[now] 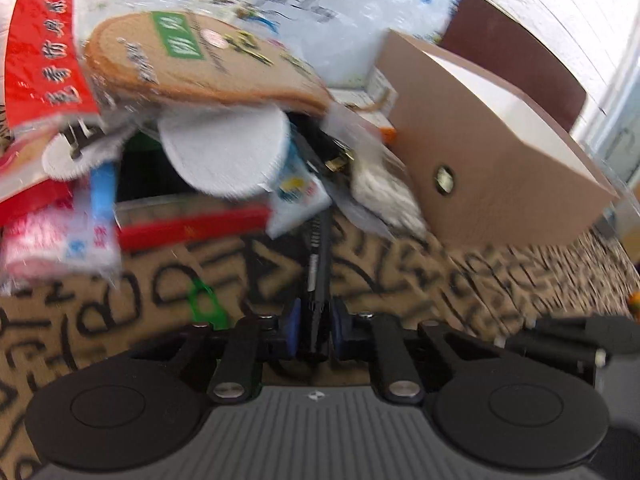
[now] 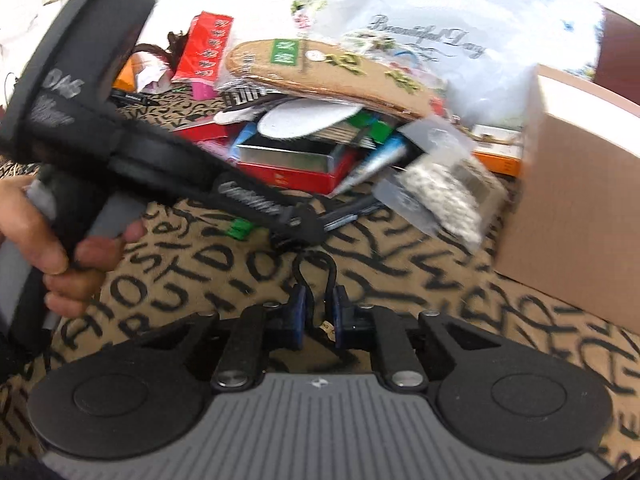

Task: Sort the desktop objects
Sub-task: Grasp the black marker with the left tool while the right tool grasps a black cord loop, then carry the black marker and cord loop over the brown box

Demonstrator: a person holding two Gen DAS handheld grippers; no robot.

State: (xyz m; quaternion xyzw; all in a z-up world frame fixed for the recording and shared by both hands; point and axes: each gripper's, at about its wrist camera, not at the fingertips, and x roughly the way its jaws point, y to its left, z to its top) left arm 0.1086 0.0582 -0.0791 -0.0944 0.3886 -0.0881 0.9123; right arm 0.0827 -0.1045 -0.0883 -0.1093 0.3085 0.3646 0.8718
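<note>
Black slim pen sits clamped in our left gripper, thin black cord loop pinched in our right gripper, both low over the lettered tan worktop; jumbled pile beside open cardboard box remains unsorted.

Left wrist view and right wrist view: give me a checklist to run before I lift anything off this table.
1. Left gripper jaws shut on black pen: ok.
2. Right gripper jaws shut on black loop: ok.
3. Pen's far end free of the clutter pile: cannot tell, it runs under a packet.
4. Cardboard box unblocked beside the pile: ok.
5. Grippers apart from each other: ok.
</note>
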